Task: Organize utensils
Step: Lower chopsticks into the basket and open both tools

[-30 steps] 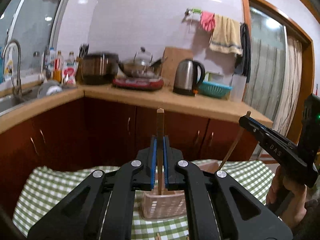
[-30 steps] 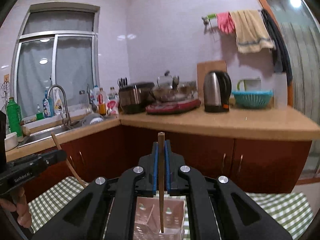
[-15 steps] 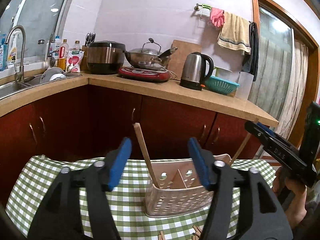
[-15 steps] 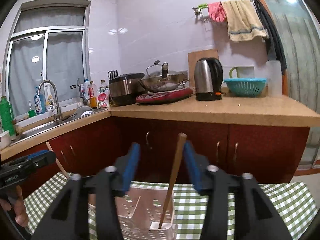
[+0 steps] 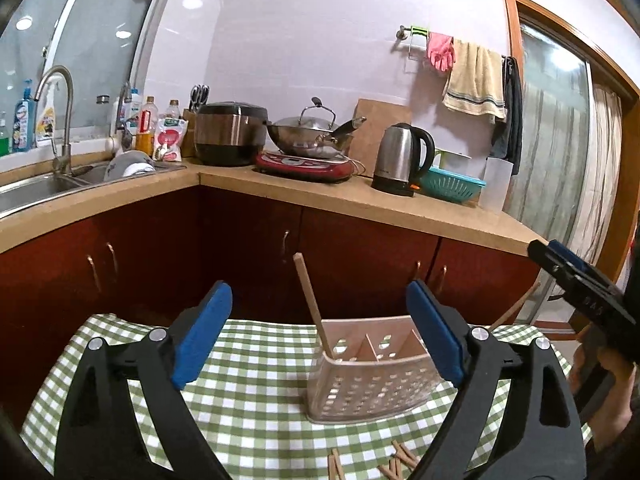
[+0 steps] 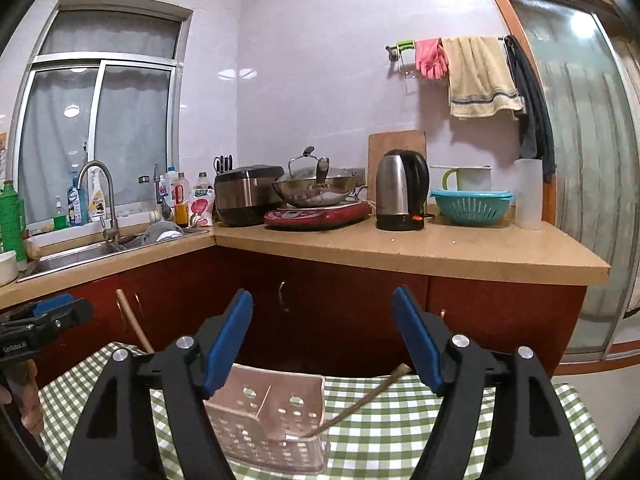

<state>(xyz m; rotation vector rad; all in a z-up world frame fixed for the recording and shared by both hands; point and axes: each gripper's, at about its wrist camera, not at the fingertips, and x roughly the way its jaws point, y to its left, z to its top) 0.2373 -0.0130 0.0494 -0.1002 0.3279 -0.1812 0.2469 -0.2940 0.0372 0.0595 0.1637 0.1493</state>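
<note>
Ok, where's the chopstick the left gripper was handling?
In the left wrist view the chopstick leans in the left compartment of the pink basket on the checked tablecloth, between the left gripper's open jaws, untouched.

Two chopsticks in basket on table (others apparently before it)

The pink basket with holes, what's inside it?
Two wooden chopsticks lean in the pink basket, one at each end, with a divider between. Their bottom tips are partly hidden behind the holey wall.
</note>
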